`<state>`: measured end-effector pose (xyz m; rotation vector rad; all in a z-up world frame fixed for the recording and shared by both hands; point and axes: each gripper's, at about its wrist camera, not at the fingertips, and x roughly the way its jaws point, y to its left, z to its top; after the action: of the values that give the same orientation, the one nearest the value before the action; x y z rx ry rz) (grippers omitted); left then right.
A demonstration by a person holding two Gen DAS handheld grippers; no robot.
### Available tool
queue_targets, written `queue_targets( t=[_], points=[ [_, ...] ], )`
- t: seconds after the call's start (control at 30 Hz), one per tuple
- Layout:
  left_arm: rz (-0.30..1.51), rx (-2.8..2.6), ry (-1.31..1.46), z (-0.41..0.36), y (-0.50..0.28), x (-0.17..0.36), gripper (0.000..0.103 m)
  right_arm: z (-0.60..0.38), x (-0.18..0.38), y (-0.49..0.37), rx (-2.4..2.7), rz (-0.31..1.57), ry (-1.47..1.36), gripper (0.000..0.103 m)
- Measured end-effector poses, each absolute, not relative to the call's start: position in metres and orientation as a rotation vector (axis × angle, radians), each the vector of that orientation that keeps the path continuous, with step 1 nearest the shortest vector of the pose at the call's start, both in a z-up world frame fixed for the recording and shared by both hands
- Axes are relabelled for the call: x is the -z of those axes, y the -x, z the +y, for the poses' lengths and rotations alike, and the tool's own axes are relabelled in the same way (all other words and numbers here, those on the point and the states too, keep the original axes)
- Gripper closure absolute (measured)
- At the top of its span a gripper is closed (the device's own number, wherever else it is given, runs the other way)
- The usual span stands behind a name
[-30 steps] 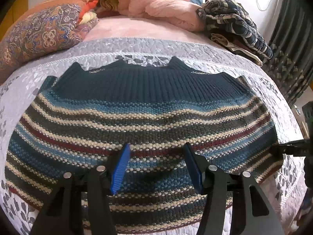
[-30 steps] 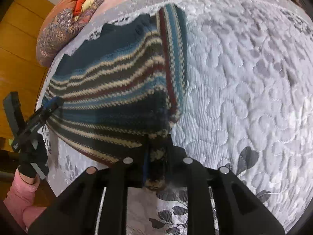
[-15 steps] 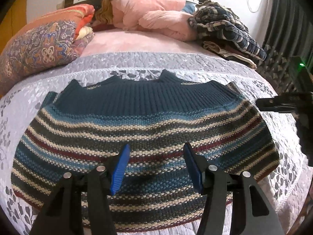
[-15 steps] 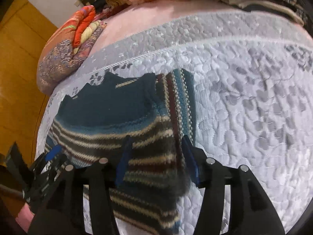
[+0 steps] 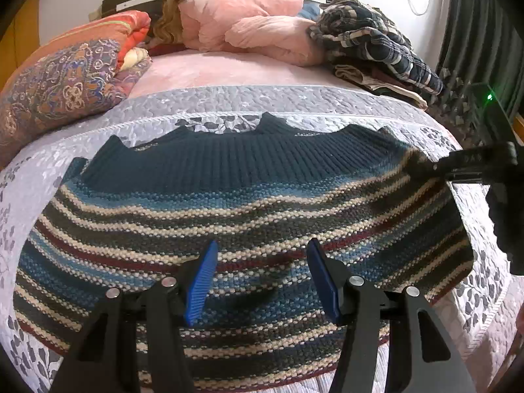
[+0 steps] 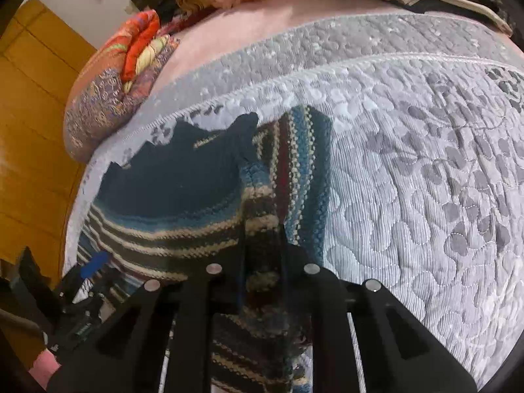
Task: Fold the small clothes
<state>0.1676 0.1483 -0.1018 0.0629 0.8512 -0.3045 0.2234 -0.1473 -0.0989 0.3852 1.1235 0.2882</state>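
A knit sweater (image 5: 235, 216) with a navy ribbed top and cream, teal and maroon stripes lies on the bed's quilt (image 5: 294, 104), the left claw (image 5: 262, 275) spread above it, the right claw (image 6: 262, 262) pinching its side edge.

One striped sweater (image 5: 249, 216) lies on one quilted bedspread (image 5: 294, 101). Two grippers work it: the left gripper (image 5: 262, 275) and the right gripper (image 6: 262, 278). One patterned pillow (image 5: 65, 88) sits at ten o'clock, one plaid garment (image 5: 373, 42) at one o'clock.
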Motion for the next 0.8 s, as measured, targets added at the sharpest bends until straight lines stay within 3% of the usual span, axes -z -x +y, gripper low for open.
queue_targets(
  t=[0.8],
  points=[
    [0.873,0.311,-0.057,0.151,-0.169,0.109,0.046,-0.155,0.135,-0.225,-0.232,1.177,-0.408,0.082]
  ],
)
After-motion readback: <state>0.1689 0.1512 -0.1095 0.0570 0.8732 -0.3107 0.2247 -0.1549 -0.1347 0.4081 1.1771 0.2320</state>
